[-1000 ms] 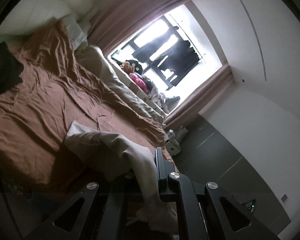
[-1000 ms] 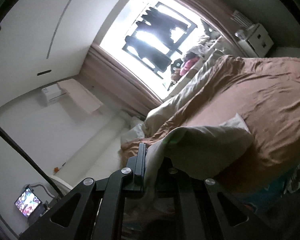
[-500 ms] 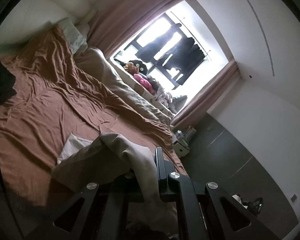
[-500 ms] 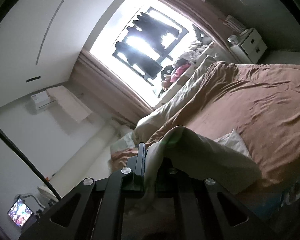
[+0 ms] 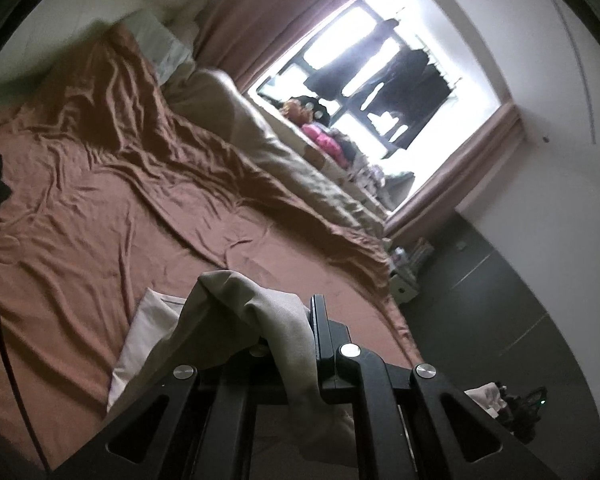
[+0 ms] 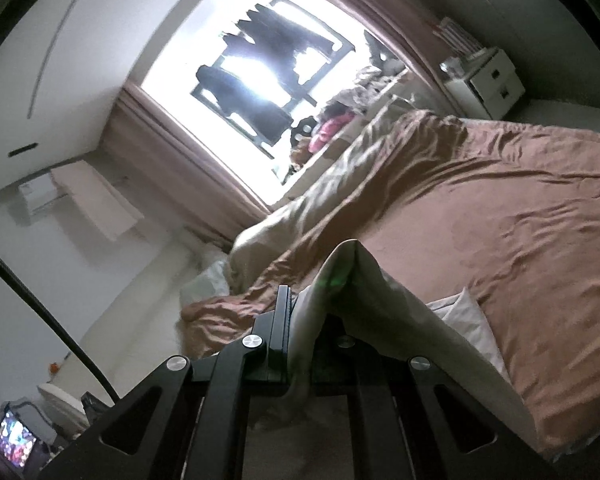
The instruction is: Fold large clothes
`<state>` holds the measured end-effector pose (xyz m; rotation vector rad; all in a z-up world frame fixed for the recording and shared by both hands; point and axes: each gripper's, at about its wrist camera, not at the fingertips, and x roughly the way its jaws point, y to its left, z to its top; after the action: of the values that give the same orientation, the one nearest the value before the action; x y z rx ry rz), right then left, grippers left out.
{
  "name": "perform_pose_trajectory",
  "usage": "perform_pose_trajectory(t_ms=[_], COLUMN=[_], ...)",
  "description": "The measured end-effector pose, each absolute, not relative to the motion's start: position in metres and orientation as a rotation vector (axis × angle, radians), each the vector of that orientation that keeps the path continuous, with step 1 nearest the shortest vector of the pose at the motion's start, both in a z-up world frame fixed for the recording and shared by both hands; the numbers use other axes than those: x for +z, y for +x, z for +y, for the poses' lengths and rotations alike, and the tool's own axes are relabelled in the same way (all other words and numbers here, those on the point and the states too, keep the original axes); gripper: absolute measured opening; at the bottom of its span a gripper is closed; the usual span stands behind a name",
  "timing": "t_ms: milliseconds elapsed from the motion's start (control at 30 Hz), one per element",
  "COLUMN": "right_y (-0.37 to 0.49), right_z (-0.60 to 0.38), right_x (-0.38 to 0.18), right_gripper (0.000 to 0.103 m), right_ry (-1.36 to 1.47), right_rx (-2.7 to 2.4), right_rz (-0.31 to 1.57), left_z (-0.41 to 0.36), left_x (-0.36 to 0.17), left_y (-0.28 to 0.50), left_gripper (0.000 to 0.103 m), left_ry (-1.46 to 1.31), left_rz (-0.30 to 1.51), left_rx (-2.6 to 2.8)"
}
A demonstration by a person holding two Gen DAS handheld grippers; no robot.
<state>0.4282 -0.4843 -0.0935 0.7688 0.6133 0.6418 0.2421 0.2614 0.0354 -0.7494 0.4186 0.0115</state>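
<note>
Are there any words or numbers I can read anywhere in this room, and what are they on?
None can be read.
The small screen in the right wrist view shows bright colours, too blurred to read.
The white drawers and the things on top show no letters that can be made out.
The brown bedsheet and the beige garment in the grippers are plain.

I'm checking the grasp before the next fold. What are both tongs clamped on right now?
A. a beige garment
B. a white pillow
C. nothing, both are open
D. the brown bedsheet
A: in each wrist view the beige garment drapes out of the shut left tongs and right tongs, lifted above the brown bedsheet.
</note>
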Motion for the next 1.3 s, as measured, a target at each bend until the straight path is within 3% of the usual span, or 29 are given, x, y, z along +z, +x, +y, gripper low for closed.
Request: perform_pose_trajectory(t_ms=[567,667,700,767,800,833,900,933,967,1300], right_y=[0.496,0.504,0.505,0.511,0.515,0.517,0.517,0.517,0.515,0.496], right_z=[-0.411,-0.403,-0.4,-0.397,-0.395,-0.392,-0.388,-0.388,-0.388,-0.357], right_x=[-0.135,-0.139,-0.139,-0.138,-0.139,-0.136,-0.124,-0.118,-0.11,-0.057], right_gripper=[0.004,0.005,0.005,0.008,0.01,0.016,0.05,0.084,0.089,0.089], right_ry=[0.742,0.744,0.739,0.722,0.72,0.717,0.701,0.693,0.689,0.53], right_rx=[0.492,0.473,0.458,0.421,0.411,0.406,0.394,0.392,0.391,0.464], right_rz=[0.862,0.899,0.919,0.951,0.956,0.957,0.943,0.925,0.9,0.914], left_z=[0.3,0.307,0.31,0.312,0.313,0.313,0.312,0.312,0.311,0.267], left_x=[-0.104,-0.129,-0.135,-0.138,-0.136,-0.132,-0.121,-0.114,-0.108,-0.098], left_y=[0.358,0.368,0.371,0.372,0.372,0.371,0.369,0.367,0.366,0.381], left_gripper=[0.006,0.012,0.021,0.049,0.069,0.083,0.092,0.093,0.093,0.092], left_ry=[-0.844,-0.895,-0.911,-0.936,-0.945,-0.943,-0.923,-0.912,-0.908,-0.71], left_rz=[0.695,0.741,0.75,0.731,0.704,0.681,0.641,0.616,0.605,0.715], left_rx=[0.131,0.149,0.156,0.146,0.138,0.138,0.149,0.151,0.15,0.161])
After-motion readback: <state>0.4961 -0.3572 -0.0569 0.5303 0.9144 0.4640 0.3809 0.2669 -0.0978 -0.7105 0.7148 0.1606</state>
